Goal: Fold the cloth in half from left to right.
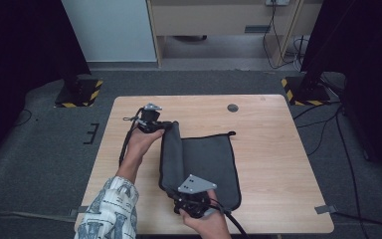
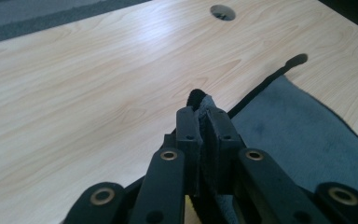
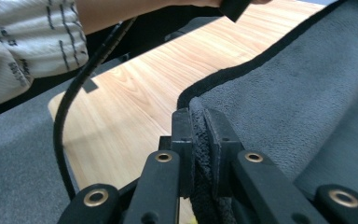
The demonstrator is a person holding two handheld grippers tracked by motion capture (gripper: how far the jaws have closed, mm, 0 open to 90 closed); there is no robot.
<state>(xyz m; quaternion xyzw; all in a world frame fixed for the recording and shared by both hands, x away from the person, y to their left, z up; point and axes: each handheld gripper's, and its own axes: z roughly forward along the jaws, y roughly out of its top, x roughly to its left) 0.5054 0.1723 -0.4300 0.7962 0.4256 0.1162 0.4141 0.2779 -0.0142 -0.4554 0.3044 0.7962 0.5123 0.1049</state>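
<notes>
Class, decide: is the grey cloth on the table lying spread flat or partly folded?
Partly folded. The grey cloth has its left edge lifted and turned over, pinched by the left gripper and the right gripper; the rest lies flat.

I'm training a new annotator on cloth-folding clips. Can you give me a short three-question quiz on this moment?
1. True or false: both grippers are shut on the grey cloth.
2. Which gripper holds the corner nearer the person: A left, B right?
3. What round thing sits in the wooden table beyond the cloth?

Key: 1 true. 2 B. 3 a grey cable-hole cap.
</notes>
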